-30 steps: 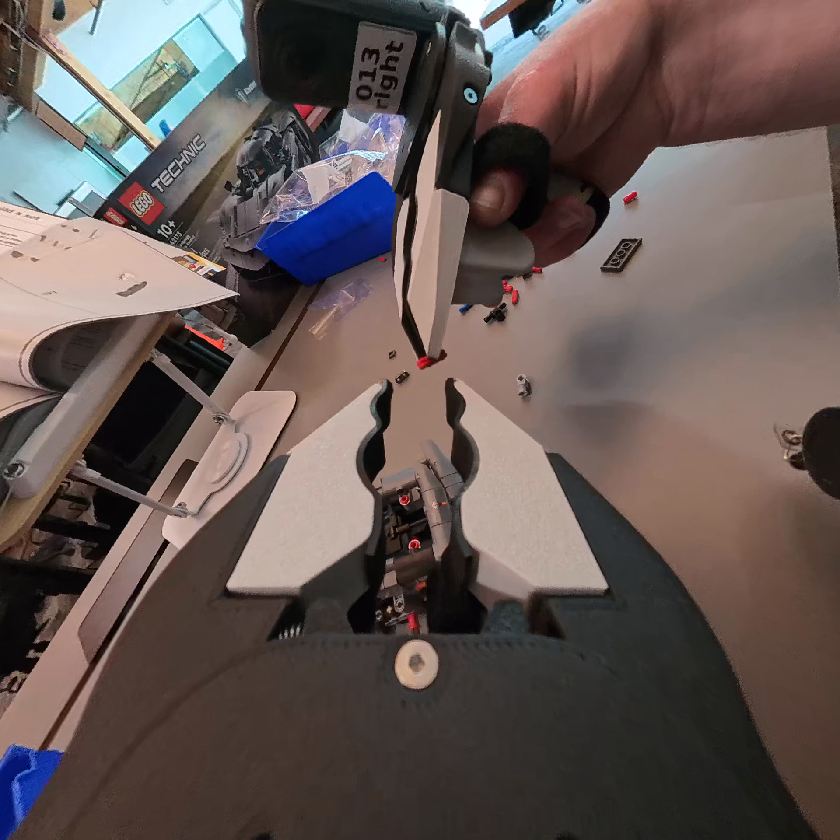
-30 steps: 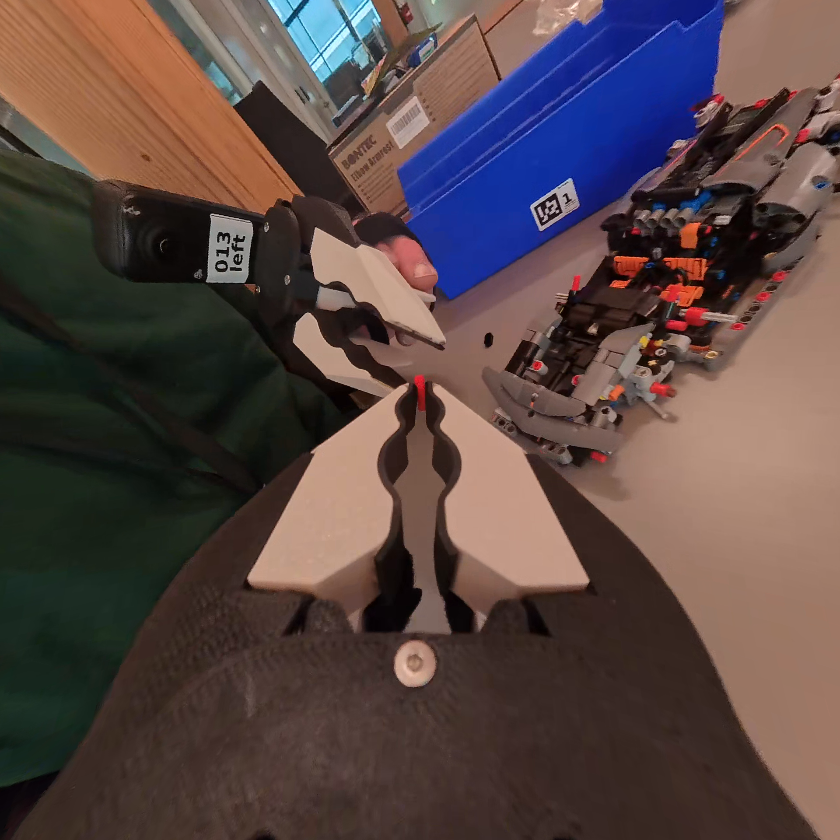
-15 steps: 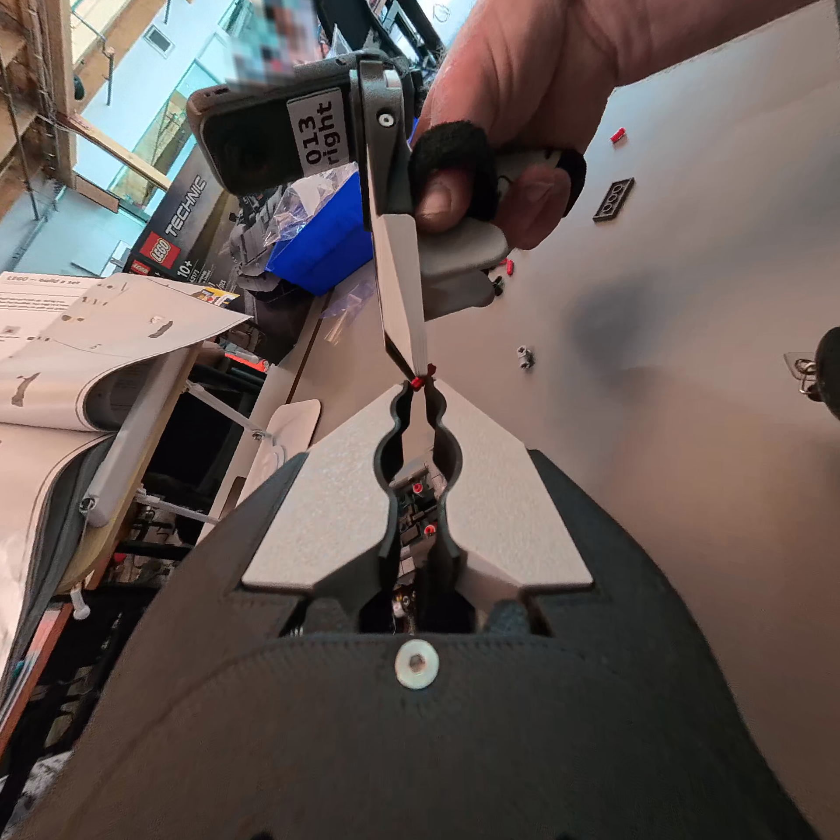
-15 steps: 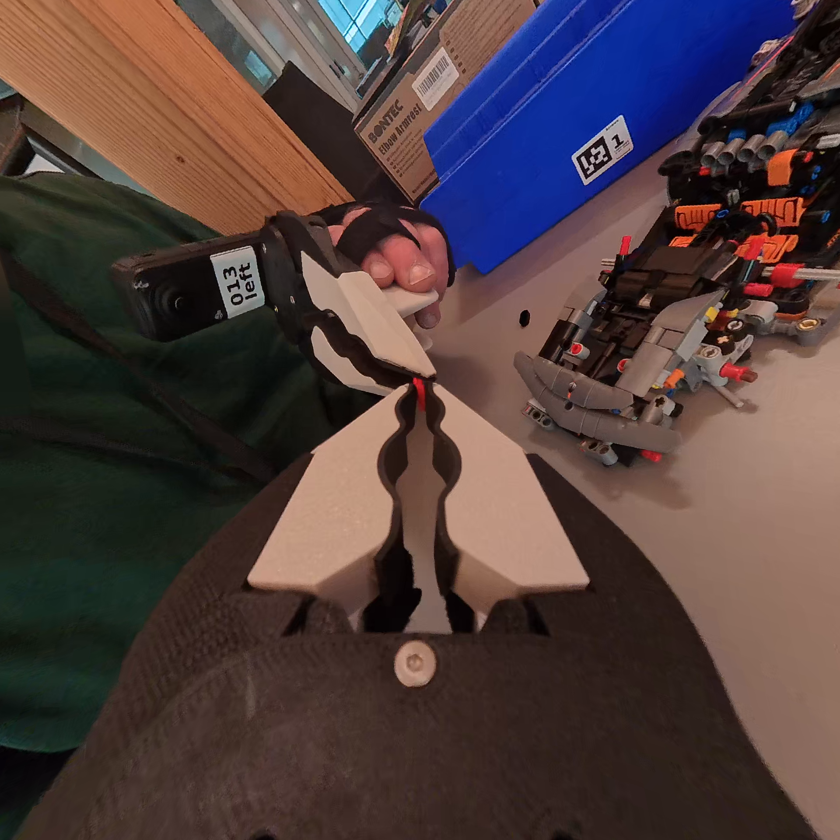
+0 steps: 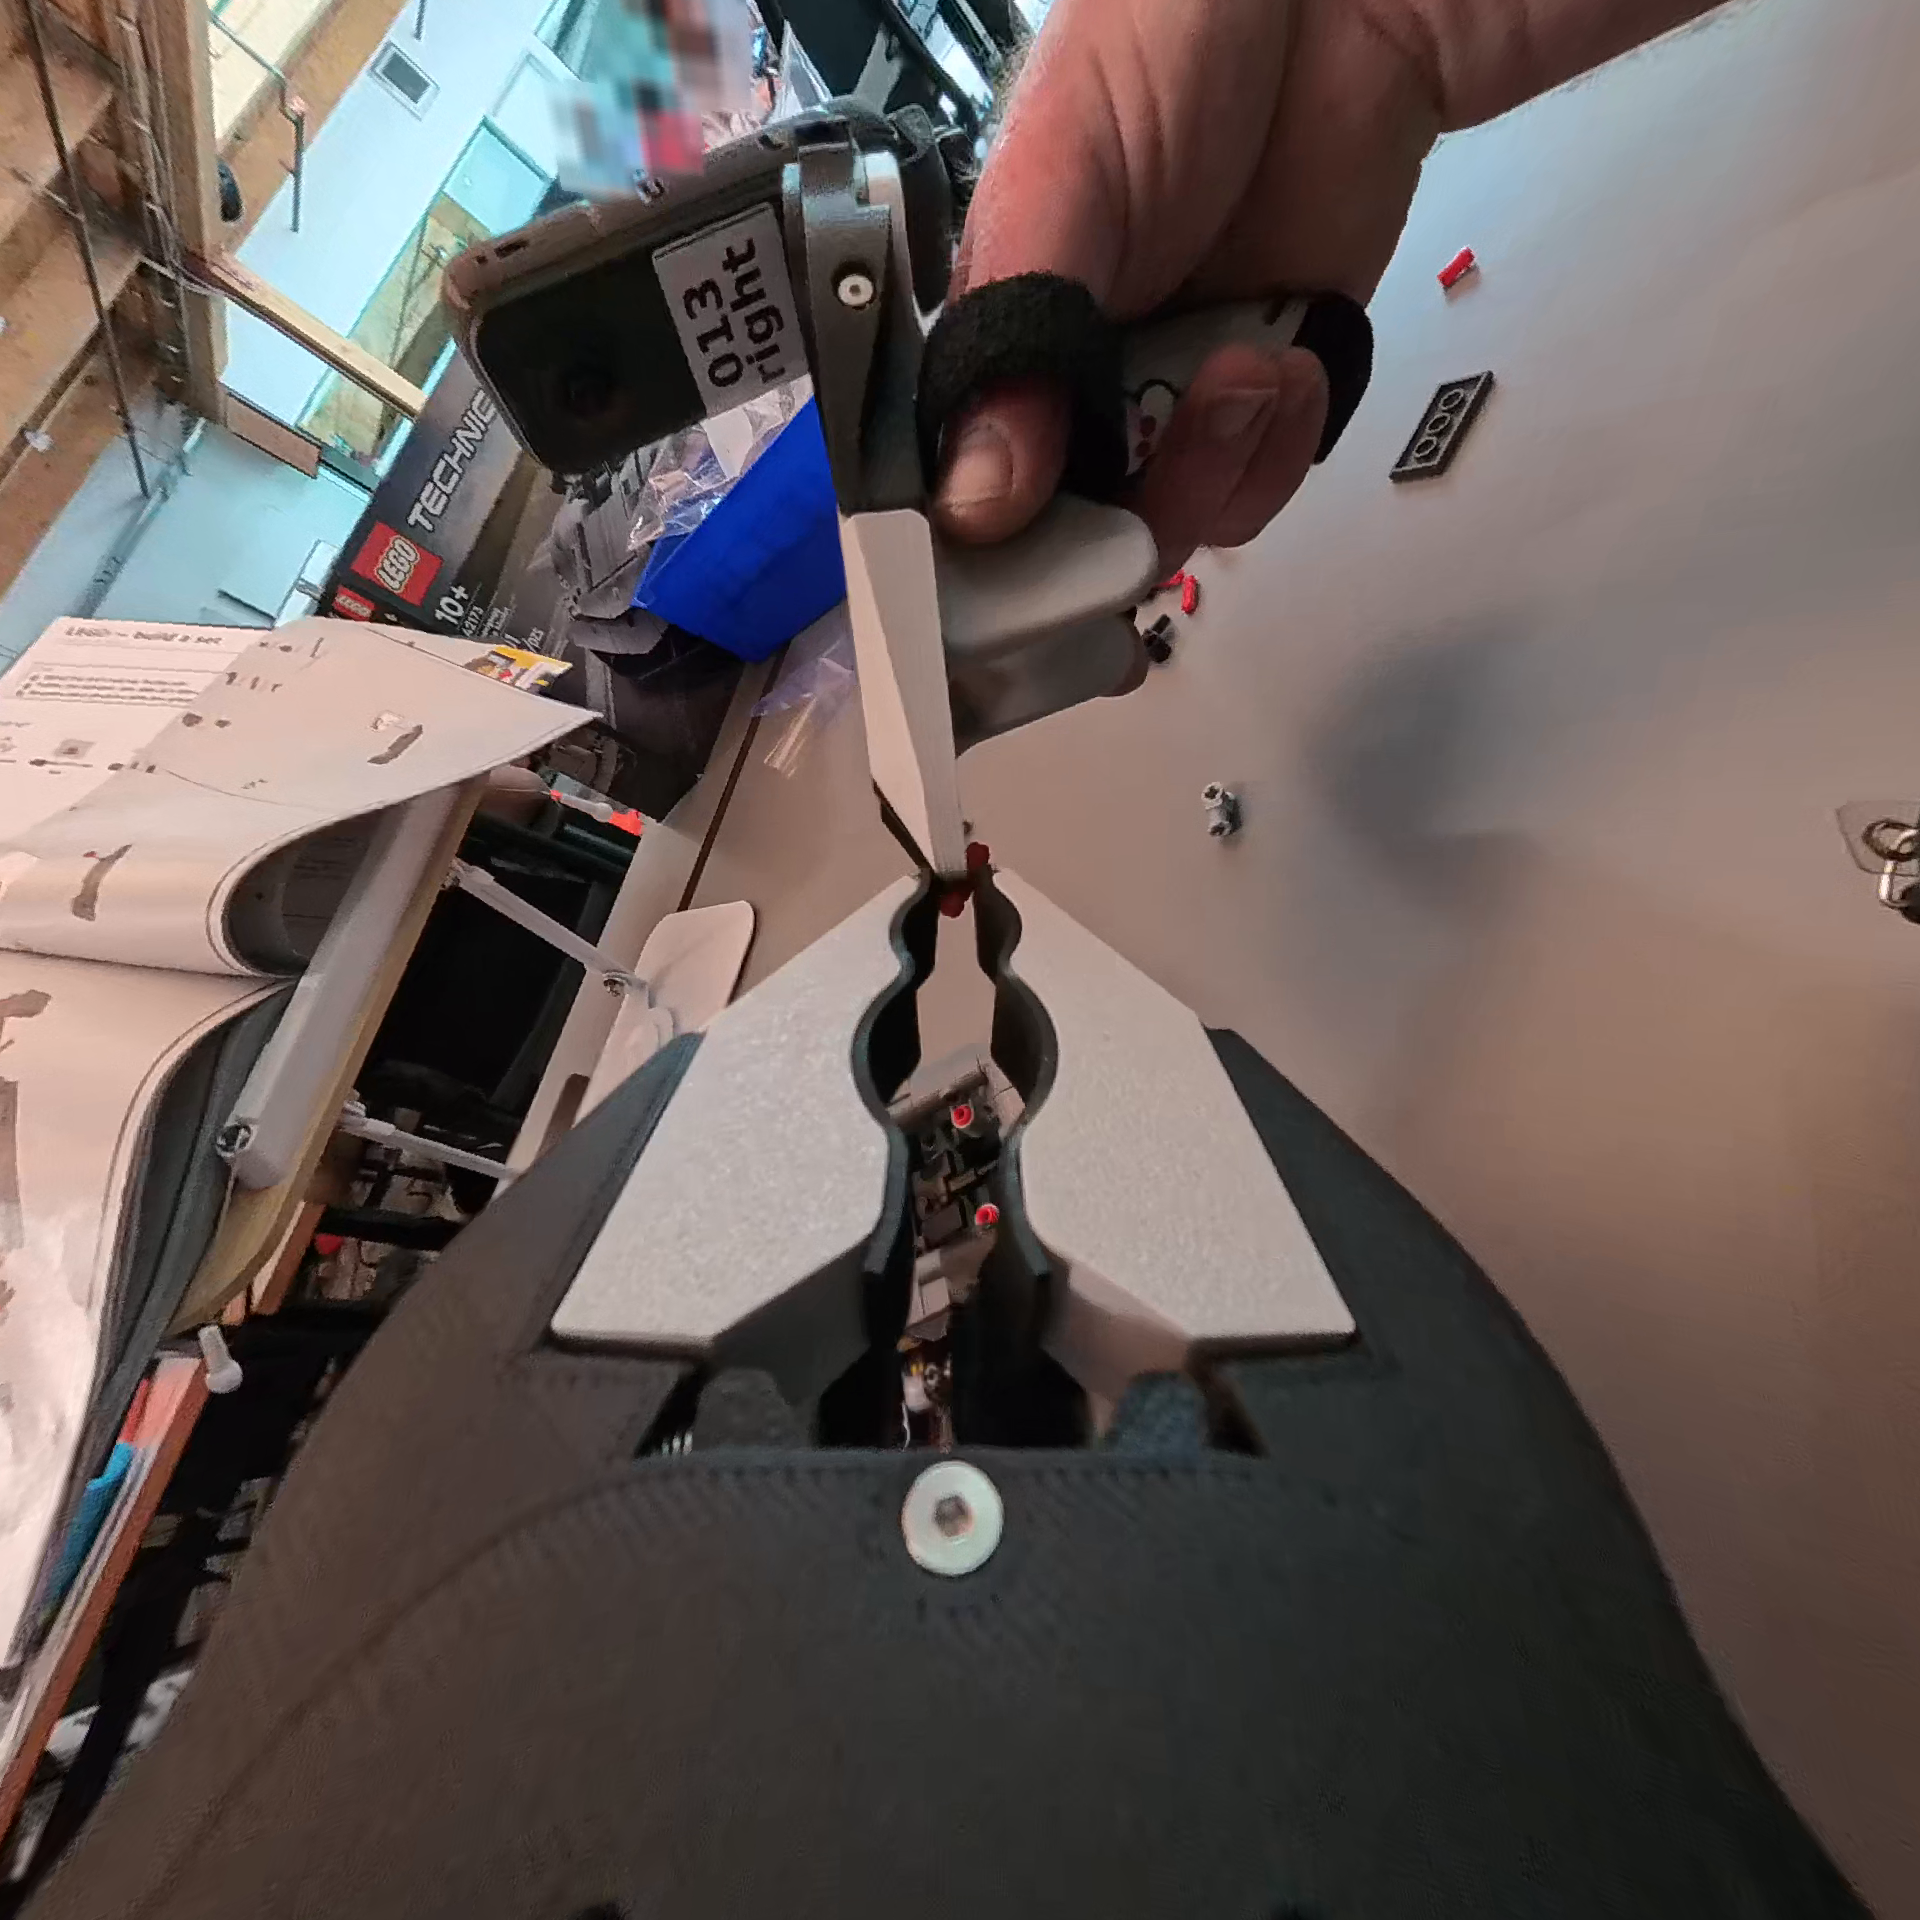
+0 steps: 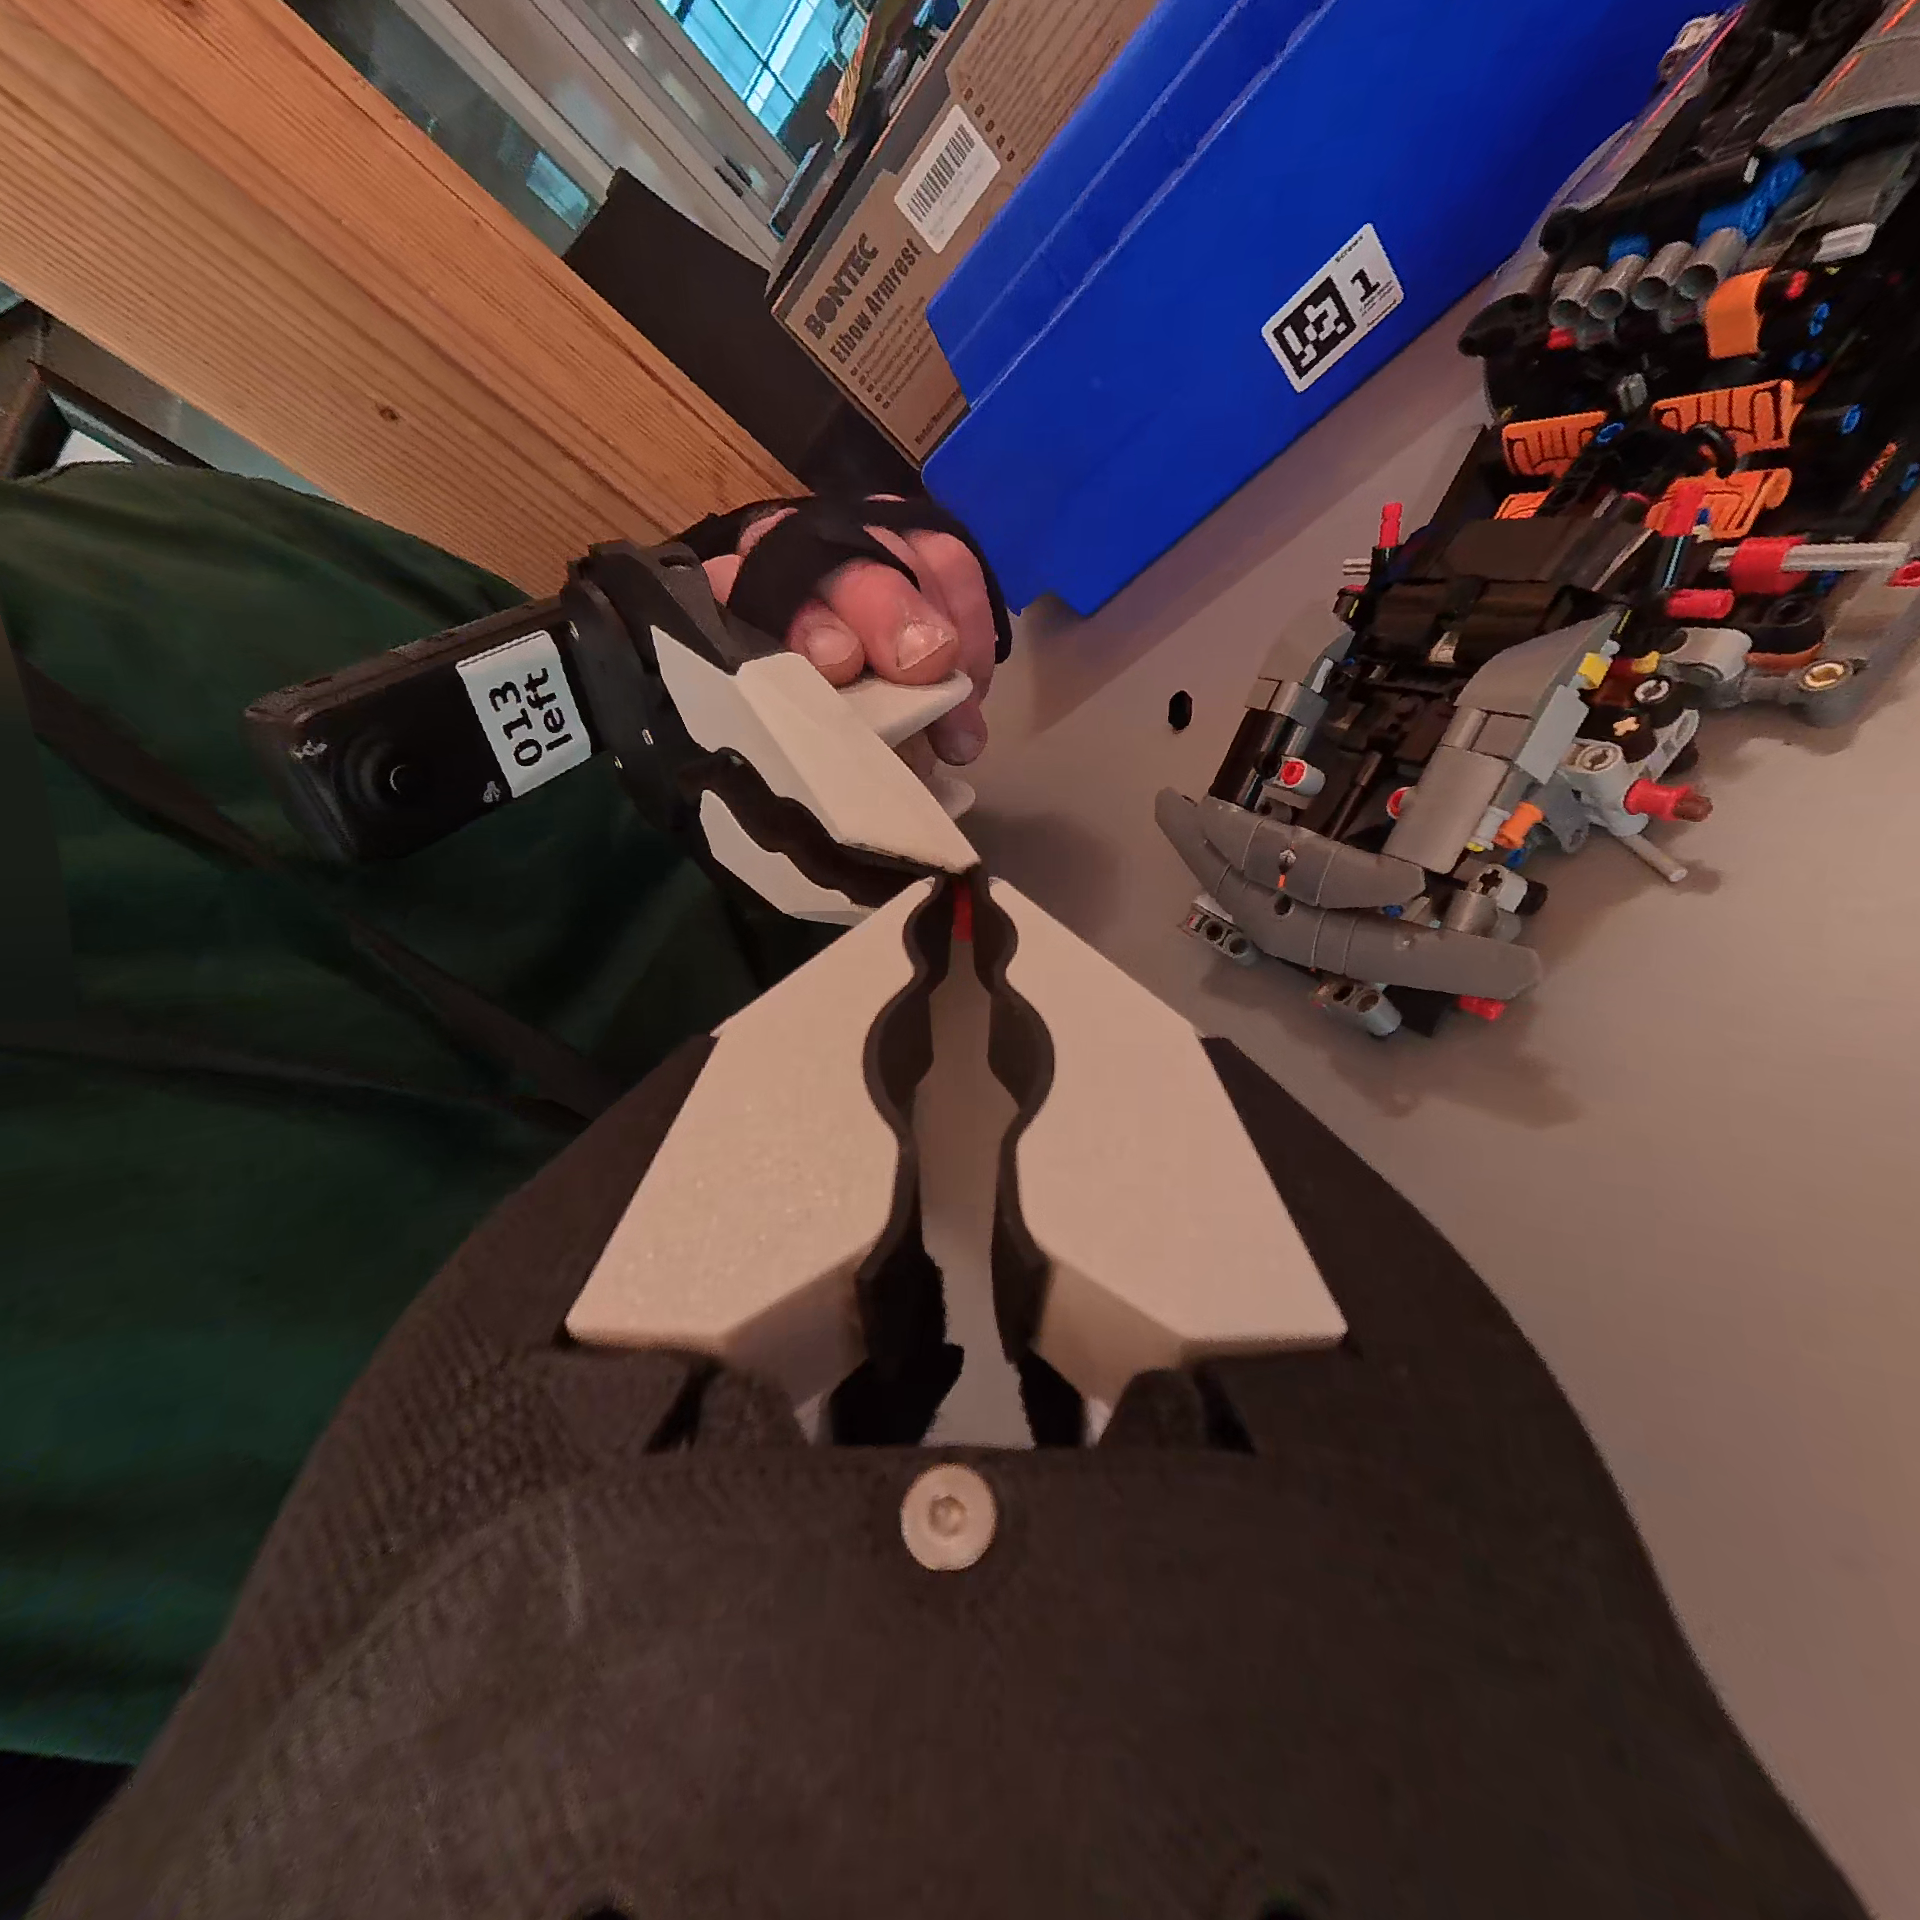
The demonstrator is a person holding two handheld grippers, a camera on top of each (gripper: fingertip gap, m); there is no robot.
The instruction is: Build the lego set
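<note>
Pale grey tabletop (image 6: 1558,1299), wooden wall panel behind, large blue plastic bin (image 6: 1195,312) at the far edge. Partly built grey, black and orange brick car (image 6: 1507,727) sits on the table beside the bin, apart from both tools. I see my right gripper (image 6: 958,891) clenched on a small red plastic pin (image 6: 963,914), pinched at the very fingertips. My left gripper (image 5: 951,883) meets it tip to tip; its fingertips are nearly closed around the same red pin (image 5: 961,878), though I cannot tell whether they actually grip it. Loose red pins (image 5: 1184,587) and a flat black three-hole plate (image 5: 1442,426) lie scattered further off. Open instruction booklet (image 5: 208,790) stands at left.
</note>
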